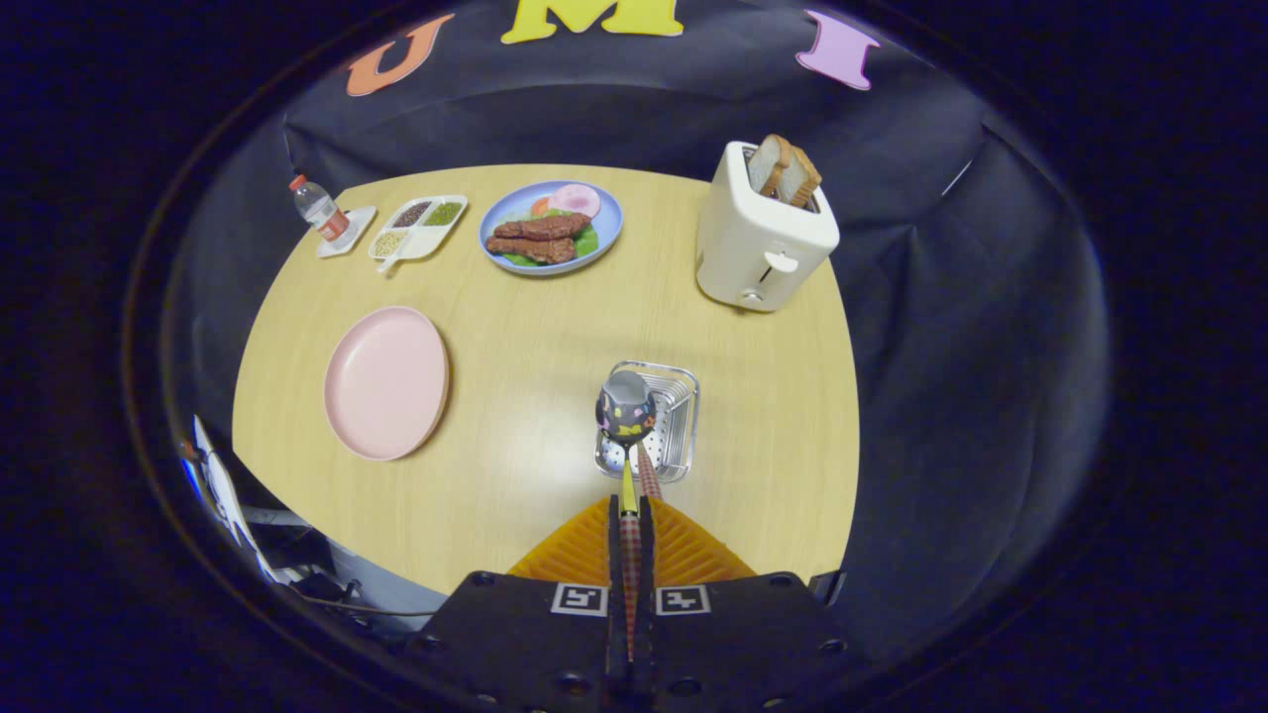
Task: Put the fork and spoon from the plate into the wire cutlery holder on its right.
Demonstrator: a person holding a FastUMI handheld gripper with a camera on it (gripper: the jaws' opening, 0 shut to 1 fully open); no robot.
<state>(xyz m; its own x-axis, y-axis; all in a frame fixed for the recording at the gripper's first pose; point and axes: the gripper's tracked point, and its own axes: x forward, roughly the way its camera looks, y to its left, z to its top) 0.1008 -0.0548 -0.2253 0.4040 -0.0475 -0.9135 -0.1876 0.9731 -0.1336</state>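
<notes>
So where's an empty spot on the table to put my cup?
Bare wood lies between the pink plate and wire holder, where the gripper holds cutlery. More lies before the toaster. The far side with the food plate is crowded.

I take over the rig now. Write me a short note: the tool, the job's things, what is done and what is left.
Tool: shut on the cutlery handles, both gripped together between its fingers.
Spoon and fork handle: held just ahead of the fingers, over the wire cutlery holder.
Pink plate: left of the holder, nothing on it.
Done: both pieces lifted off the plate and brought to the holder.
Left: lower them in and open the tool.
</notes>
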